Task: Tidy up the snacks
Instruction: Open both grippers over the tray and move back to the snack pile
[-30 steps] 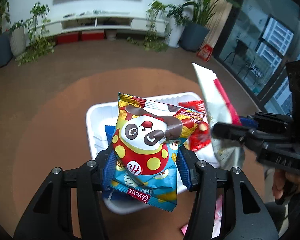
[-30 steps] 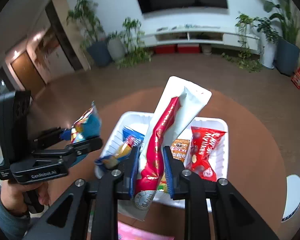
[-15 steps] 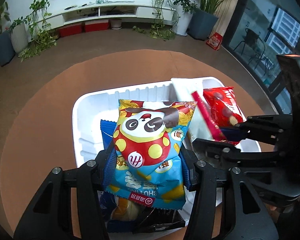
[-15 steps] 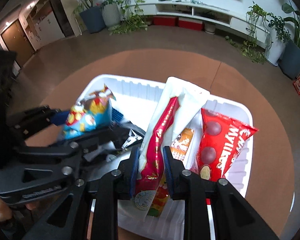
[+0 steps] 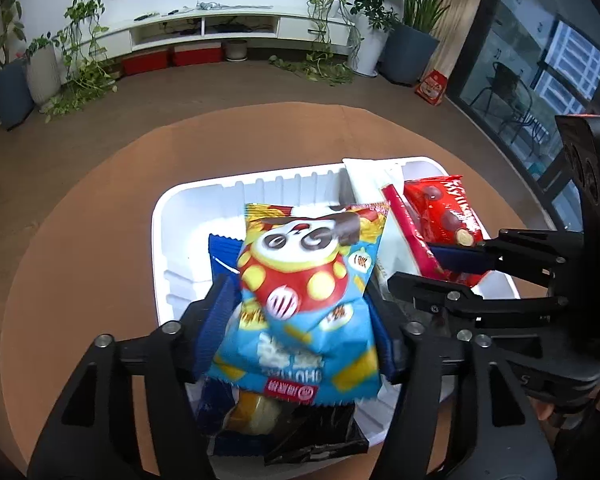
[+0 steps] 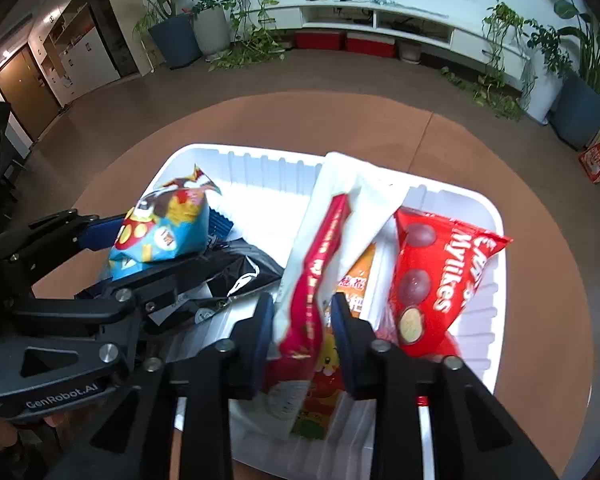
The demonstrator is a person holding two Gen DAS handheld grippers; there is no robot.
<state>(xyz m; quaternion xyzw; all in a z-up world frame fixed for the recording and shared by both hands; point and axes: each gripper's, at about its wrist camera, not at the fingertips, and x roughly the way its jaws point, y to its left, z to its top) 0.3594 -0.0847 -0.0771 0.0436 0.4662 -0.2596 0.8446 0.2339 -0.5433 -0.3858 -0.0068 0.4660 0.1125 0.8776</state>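
Your left gripper (image 5: 300, 312) sat low over the left half of the white tray (image 5: 158, 240). Its jaws were opening, and the panda snack bag (image 5: 312, 280) was between them. The left pad (image 5: 216, 320) looked a little apart from the bag, and the bag covered the right pad, so the grip looked let go. The bag leaned over a blue packet (image 5: 224, 252) and a black packet (image 5: 320, 436) lying in the tray. The far left corner of the tray floor was bare, with open room up to the ribbed wall.

Your right gripper (image 6: 300, 328) was over the right half of the tray. Its jaws were opening too, with the tall white and red snack bag (image 6: 332, 240) standing between them. There was a small gap at the right pad (image 6: 340, 320). Just to the right, a red Mylikes bag (image 6: 440, 280) leaned by the right wall of the tray. The two grippers were close, side by side. The tray sat on a round brown table (image 6: 540, 208), with bare table all around its rim.
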